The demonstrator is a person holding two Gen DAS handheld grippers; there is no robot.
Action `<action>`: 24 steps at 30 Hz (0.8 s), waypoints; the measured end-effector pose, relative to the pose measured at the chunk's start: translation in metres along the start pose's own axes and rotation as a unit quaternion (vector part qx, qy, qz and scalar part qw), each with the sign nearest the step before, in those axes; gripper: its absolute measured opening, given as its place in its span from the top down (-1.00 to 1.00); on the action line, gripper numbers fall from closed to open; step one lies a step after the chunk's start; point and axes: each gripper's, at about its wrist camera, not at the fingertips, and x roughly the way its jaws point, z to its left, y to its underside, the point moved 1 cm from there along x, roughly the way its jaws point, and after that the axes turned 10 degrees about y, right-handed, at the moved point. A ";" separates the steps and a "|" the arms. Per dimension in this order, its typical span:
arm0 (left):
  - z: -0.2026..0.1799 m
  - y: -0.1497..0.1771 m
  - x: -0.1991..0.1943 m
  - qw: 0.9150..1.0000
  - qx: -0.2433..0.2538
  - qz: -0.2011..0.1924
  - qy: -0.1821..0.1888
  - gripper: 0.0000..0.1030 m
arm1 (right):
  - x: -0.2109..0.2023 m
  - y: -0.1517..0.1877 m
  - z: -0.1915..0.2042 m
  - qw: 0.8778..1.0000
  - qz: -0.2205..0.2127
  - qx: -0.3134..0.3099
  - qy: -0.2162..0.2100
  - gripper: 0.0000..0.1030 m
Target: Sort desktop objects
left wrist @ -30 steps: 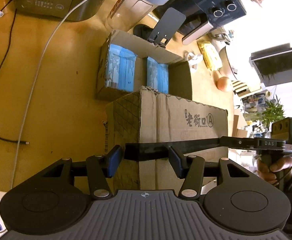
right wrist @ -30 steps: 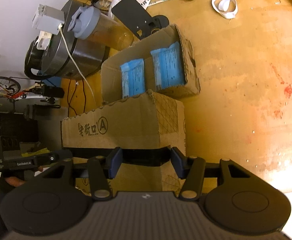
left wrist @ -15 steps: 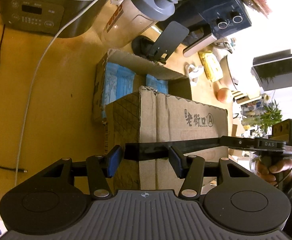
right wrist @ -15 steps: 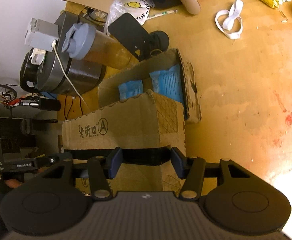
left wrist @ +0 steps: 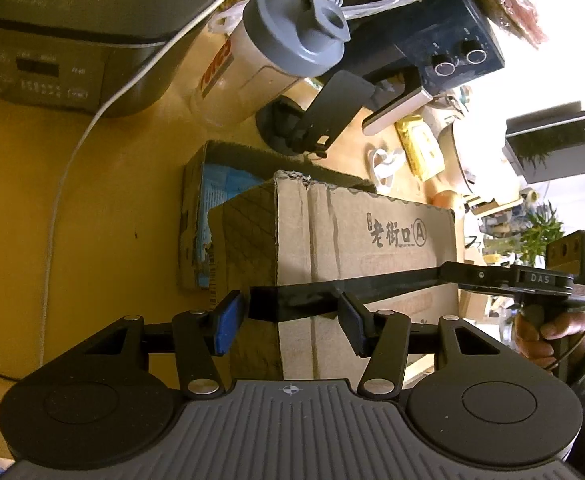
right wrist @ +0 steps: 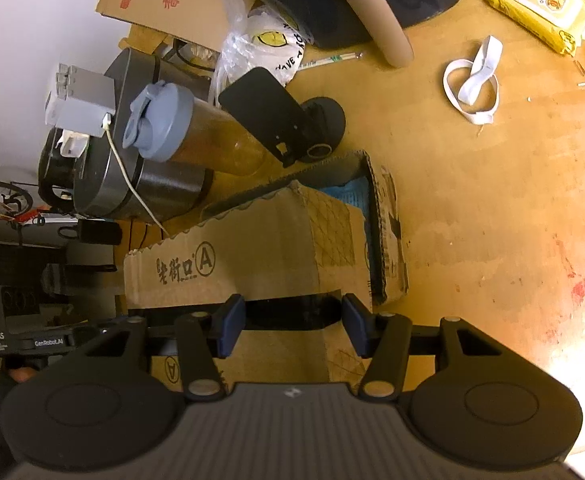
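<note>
Warm, yellowish indoor light coloured both views, and the desk glowed orange. In the left wrist view the far right was blown out to white around a dark monitor, leaving detail there washed away. In the right wrist view a hot glare patch sat on the desk near its lower right edge. Both fisheye pictures bent straight lines strongly toward the rims, with dark vignetted corners. The cardboard box stayed sharp; its print was readable, and its side face lay in shadow.
</note>
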 end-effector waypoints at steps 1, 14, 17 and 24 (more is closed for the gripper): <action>0.000 -0.003 0.001 1.000 0.001 0.000 0.000 0.01 | 0.000 -0.002 0.000 1.000 -0.001 0.001 0.000 0.03; 0.000 -0.032 0.002 1.000 0.020 -0.005 0.004 0.01 | -0.001 -0.019 0.006 1.000 -0.024 0.005 0.002 0.03; 0.002 -0.036 0.003 1.000 0.021 -0.006 0.006 0.01 | -0.001 -0.021 0.006 1.000 -0.029 0.006 0.004 0.03; 0.005 -0.045 0.004 1.000 0.022 -0.009 0.005 0.01 | 0.003 -0.028 0.006 0.999 -0.036 0.014 0.005 0.03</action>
